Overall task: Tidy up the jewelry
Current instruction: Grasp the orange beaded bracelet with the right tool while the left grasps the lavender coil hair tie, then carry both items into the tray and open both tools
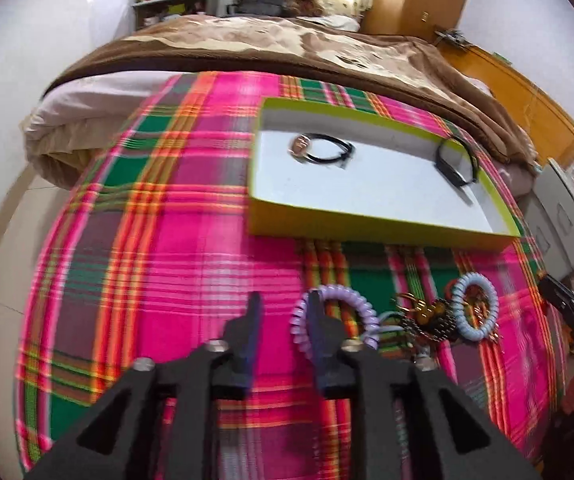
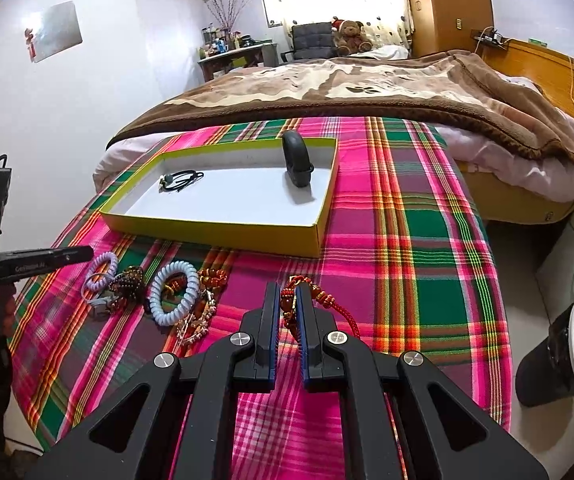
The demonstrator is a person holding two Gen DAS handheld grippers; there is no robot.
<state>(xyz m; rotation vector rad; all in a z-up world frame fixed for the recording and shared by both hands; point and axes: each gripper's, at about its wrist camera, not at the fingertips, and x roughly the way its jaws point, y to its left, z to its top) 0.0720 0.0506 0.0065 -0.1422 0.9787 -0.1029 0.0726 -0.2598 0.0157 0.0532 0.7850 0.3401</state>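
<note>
A red beaded bracelet (image 2: 301, 304) sits pinched between the nearly closed right gripper (image 2: 288, 300). The lilac coil band (image 1: 329, 320) lies around the left gripper's (image 1: 285, 318) right finger; those jaws stand half apart, gripping nothing. The yellow-rimmed tray (image 2: 223, 226) lies beyond both.

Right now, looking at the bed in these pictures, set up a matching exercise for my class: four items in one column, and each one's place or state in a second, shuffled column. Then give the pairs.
Column one:
1. black band
2. red beaded cord
3. lilac coil tie
4. pale blue coil tie

Column two:
A. lying on the plaid cloth in the loose pile, untouched
B. clamped in the right gripper
C. inside the yellow-sided tray
D. around one finger of the open left gripper

Pairs: 1-C, 2-B, 3-D, 4-A
</note>
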